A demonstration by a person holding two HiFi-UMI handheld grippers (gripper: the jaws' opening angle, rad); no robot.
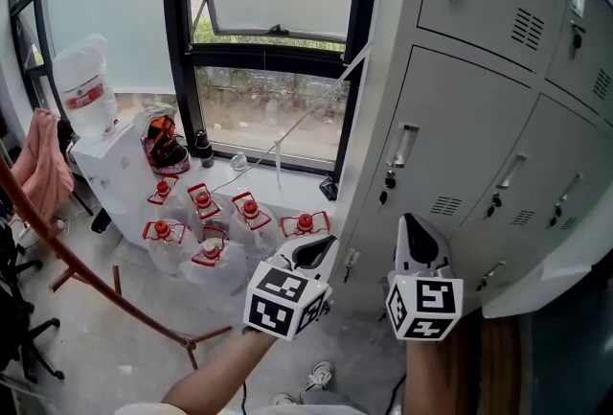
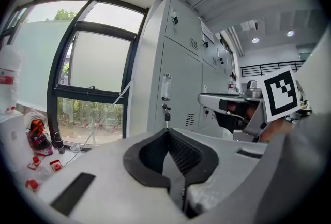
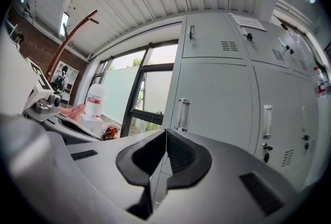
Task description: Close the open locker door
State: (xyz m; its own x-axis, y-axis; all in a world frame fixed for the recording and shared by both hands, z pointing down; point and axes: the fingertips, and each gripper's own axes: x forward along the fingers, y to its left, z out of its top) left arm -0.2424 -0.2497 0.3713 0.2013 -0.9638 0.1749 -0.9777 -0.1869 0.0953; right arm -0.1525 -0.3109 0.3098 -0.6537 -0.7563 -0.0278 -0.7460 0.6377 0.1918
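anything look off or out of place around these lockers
Yes: one locker door at the lower right of the head view stands swung out from the bank, while the other doors in view sit flush. Nothing looks spilled or broken.

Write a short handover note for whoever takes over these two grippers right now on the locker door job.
Left gripper: jaws together, empty, held low in front of the lockers.
Right gripper: jaws together, empty, just beside the left one.
Open locker door: apparently the pale panel sticking out at lower right; neither gripper touches it.
Done: nothing yet, the door is still open.
Left: reach the door and push it shut.
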